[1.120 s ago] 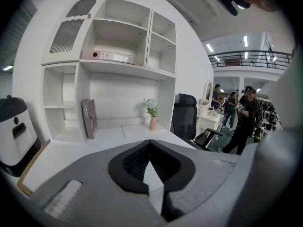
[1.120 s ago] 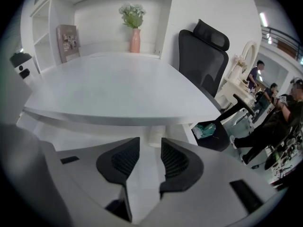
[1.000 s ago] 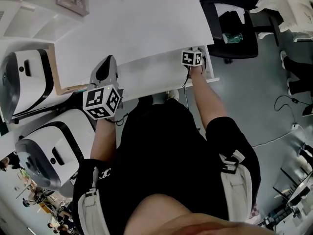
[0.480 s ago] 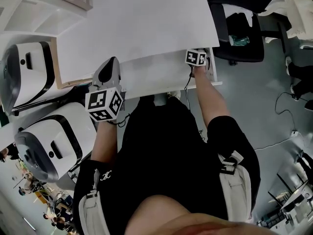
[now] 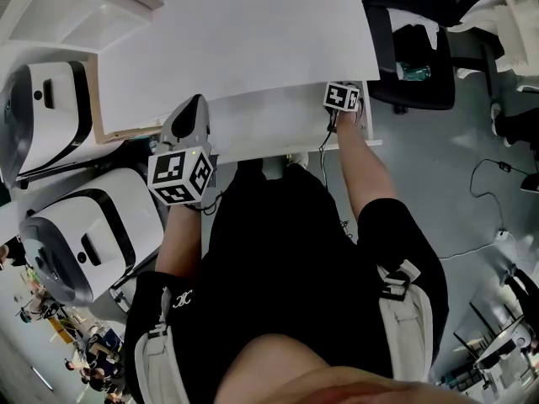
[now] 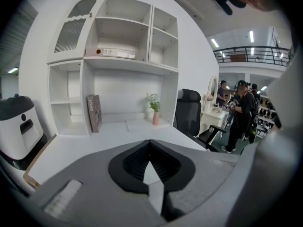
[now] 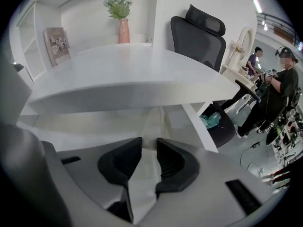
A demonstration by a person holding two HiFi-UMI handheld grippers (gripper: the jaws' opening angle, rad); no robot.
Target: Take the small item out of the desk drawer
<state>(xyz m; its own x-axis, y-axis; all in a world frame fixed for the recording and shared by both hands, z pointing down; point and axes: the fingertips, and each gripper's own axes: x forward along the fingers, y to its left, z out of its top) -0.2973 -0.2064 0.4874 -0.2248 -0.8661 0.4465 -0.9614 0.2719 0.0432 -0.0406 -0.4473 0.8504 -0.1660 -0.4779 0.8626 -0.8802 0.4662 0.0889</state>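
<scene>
The left hand-held gripper is closed. The right hand-held gripper is apart, just closing a bit, only the white drawer between.

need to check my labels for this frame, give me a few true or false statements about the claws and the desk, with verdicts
1. The left claw is shut with nothing in it. True.
2. A pink vase stands at the back of the desktop. True.
3. The right claw reaches up to the shelves. False: it is at the open drawer under the desktop's right end. Its jaws are apart but have just been closing, and what lies between them is unclear.
4. The office chair is white. False: it is black.
</scene>
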